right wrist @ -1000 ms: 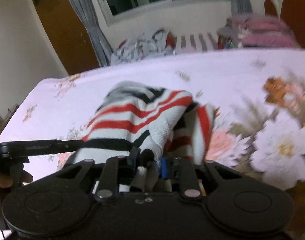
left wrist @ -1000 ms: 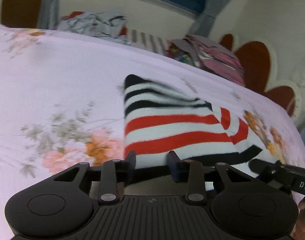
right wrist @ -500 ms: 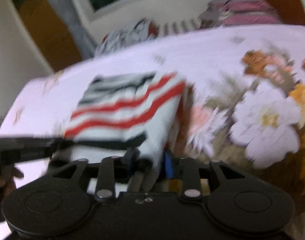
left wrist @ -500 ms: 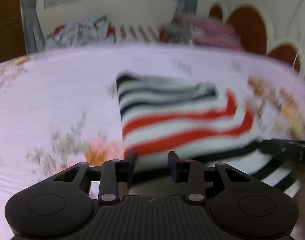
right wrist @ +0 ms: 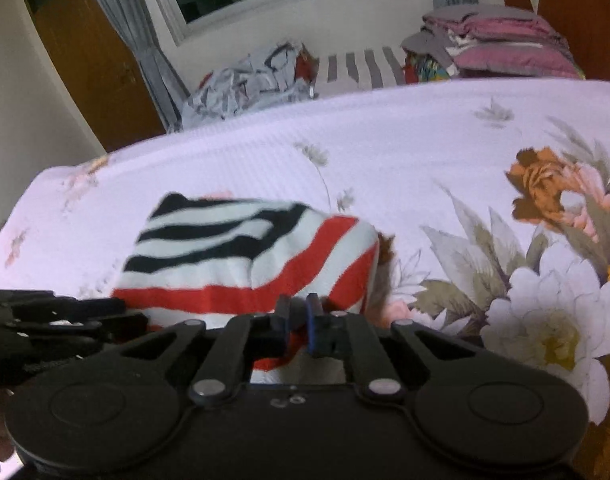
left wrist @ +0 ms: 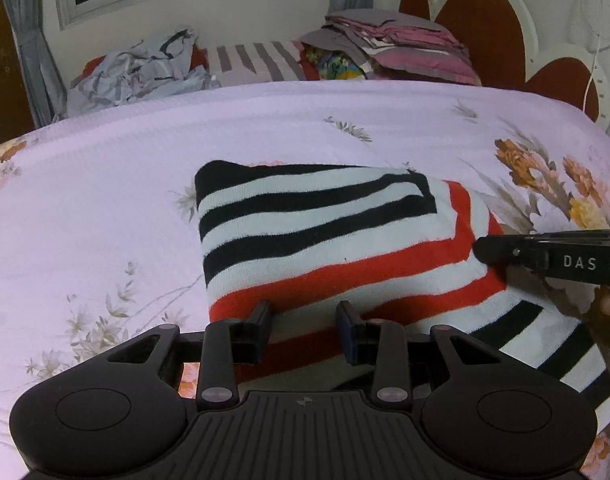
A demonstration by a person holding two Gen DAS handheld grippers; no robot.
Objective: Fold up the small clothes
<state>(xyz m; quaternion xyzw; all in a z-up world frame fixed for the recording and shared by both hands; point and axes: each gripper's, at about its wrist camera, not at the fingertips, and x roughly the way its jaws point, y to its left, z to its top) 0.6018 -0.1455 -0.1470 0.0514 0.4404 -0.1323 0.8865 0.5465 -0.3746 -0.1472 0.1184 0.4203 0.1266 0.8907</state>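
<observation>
A small knitted garment with white, black and red stripes (left wrist: 329, 240) lies folded on the floral bedspread (left wrist: 105, 184). My left gripper (left wrist: 305, 316) is open, its fingers hovering at the garment's near edge with nothing between them. My right gripper (right wrist: 298, 310) is nearly closed at the near right edge of the garment (right wrist: 241, 256); I cannot see whether cloth is pinched between its fingers. The right gripper's side also shows in the left wrist view (left wrist: 553, 258), and the left gripper shows at the left of the right wrist view (right wrist: 57, 320).
A heap of crumpled grey clothes (left wrist: 137, 68) and a stack of folded pink and grey fabric (left wrist: 397, 46) sit beyond the bed's far edge. A scalloped headboard (left wrist: 485, 32) is at the right. A wooden door (right wrist: 93, 60) and curtain stand at the left.
The right gripper has laid the lifted part of the garment down flat and pulled back to its near edge. The garment now lies as a neater folded rectangle. The left gripper stayed open.
</observation>
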